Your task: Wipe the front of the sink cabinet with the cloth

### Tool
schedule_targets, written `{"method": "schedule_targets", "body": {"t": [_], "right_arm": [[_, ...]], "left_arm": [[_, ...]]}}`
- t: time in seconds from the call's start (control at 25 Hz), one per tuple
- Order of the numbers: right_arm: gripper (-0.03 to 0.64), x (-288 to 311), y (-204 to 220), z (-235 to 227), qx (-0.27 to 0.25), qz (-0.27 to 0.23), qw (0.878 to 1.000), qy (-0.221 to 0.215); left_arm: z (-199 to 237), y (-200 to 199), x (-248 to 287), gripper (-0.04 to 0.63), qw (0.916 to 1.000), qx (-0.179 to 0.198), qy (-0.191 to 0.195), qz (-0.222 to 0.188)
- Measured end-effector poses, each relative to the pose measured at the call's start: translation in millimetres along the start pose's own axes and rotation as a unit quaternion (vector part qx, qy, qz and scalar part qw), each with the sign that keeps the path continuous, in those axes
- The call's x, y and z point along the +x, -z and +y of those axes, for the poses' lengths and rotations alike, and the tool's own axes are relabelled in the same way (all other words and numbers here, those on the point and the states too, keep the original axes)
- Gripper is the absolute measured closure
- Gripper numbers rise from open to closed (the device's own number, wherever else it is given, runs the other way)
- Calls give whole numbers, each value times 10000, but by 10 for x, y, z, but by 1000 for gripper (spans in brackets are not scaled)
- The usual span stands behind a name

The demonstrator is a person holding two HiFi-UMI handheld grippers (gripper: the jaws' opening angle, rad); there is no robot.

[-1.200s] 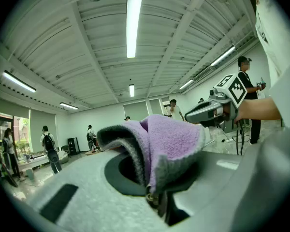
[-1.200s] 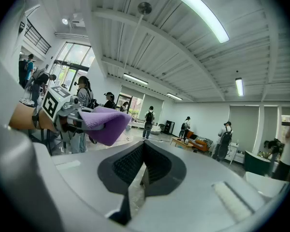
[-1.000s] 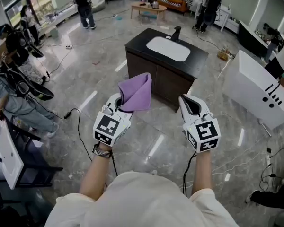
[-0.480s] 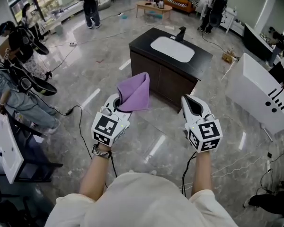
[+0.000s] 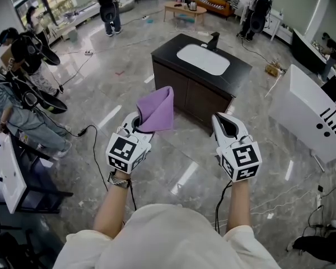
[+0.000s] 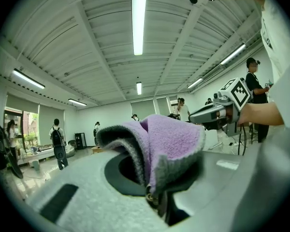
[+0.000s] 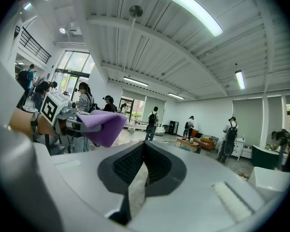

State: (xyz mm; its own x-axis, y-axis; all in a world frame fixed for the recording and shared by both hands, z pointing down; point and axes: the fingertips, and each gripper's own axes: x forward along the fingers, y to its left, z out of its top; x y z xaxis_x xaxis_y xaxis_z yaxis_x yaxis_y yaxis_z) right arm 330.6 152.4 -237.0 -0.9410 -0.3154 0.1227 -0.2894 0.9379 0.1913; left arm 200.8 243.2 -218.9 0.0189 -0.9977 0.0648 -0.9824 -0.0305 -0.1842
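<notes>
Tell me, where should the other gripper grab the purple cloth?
Pinch the cloth by its loose top fold, coming in from its right with the right gripper. The bottom is clamped in the left gripper, and the folded top stands free above it.

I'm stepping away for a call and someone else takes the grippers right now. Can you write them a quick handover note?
Left gripper: shut on the purple cloth, which stands up folded above it.
Right gripper: shut, holding nothing.
Sink cabinet: ahead on the floor, and the cloth is not touching it.
Done: cloth is in hand.
Left: step closer and wipe the cabinet's dark front with the cloth.
</notes>
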Motion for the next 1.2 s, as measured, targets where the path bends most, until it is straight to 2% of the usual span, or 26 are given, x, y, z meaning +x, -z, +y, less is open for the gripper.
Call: {"method": "schedule_targets", "body": {"t": [0.28, 0.6, 0.88, 1.2], "right_arm": [[609, 63, 69, -203, 85, -122, 9998, -124], [609, 411, 197, -275, 222, -79, 9994, -245], [609, 1062, 210, -530, 335, -13, 9994, -93], [609, 2153, -22, -557, 130, -115, 9995, -273]], "left_arm": [[-39, 15, 121, 548, 9997, -50, -237, 46], [282, 243, 234, 548, 9985, -262, -467, 125], [849, 393, 652, 548, 9987, -295, -383, 131], [1748, 494, 1158, 548, 9995, -236, -190, 103]]}}
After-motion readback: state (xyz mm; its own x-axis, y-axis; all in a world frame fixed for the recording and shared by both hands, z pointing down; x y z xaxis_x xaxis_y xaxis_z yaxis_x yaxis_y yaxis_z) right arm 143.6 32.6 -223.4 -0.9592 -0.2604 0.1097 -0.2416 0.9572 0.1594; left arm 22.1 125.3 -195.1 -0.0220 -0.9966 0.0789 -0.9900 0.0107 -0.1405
